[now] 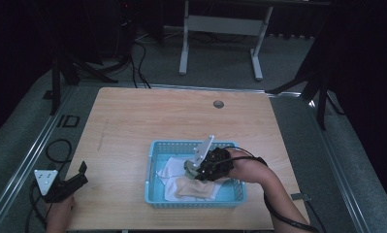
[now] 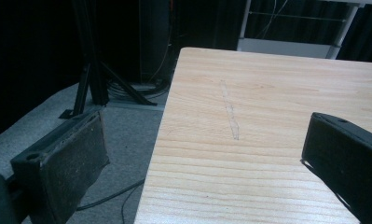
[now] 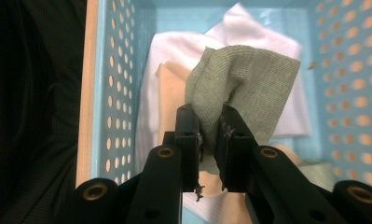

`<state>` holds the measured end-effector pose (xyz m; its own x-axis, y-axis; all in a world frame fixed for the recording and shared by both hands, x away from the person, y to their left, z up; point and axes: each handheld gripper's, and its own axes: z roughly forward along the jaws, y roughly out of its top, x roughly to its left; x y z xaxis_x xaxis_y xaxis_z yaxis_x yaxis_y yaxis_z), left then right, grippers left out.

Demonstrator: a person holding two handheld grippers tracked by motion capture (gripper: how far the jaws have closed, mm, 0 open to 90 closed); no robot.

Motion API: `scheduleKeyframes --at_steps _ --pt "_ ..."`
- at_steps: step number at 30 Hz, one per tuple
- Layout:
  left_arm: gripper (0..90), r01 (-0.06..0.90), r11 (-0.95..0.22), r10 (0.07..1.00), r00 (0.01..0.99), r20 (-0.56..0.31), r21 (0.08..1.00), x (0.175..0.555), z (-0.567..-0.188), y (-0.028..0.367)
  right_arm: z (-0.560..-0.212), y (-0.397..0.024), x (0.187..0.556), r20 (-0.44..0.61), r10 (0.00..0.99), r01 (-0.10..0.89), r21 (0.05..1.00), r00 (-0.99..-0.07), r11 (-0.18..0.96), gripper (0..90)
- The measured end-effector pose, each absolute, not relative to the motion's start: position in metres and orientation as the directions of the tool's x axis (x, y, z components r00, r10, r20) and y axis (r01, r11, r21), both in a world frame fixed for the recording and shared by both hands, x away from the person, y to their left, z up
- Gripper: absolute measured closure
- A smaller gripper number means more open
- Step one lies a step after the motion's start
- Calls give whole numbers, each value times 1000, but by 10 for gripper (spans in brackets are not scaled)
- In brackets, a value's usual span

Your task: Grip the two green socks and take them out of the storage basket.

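A light blue perforated basket [image 1: 154,199] sits at the front middle of the wooden table [image 1: 133,121]. White cloths [image 1: 171,169] and a beige cloth [image 1: 193,187] lie inside it. My right gripper [image 1: 192,170] reaches into the basket from the right. In the right gripper view its jaws are shut on a grey-green cloth [image 3: 242,77], pinched at a fold and lifted above the white cloth [image 3: 272,44] and beige cloth [image 3: 167,93]. My left gripper [image 1: 82,172] hovers at the table's front left corner, and in its own view the left gripper [image 2: 204,154] stands open with bare wood between the jaws.
The basket's walls [image 3: 106,93] close in on both sides of the right gripper. A small round grommet [image 1: 218,104] sits near the table's far edge. Cables [image 1: 55,150] and dark stands [image 1: 60,73] lie on the floor to the left. A white table frame [image 1: 220,29] stands beyond.
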<state>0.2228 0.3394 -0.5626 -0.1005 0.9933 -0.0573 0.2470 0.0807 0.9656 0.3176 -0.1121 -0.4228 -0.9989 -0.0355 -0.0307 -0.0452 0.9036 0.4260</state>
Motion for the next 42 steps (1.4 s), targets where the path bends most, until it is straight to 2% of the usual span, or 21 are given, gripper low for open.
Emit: scheduleKeyframes --at_steps 22,32,42 --pt "5 251 76 993 -102 -52 965 223 -563 339 -372 -169 317 -116 65 -1 497 -991 868 799" --pt "5 253 74 994 -102 -49 965 223 -563 339 -369 -203 316 -132 120 41 489 -984 871 798" --pt "5 253 75 993 -103 -50 965 223 -563 339 -375 -253 316 -130 219 127 497 -967 859 798"
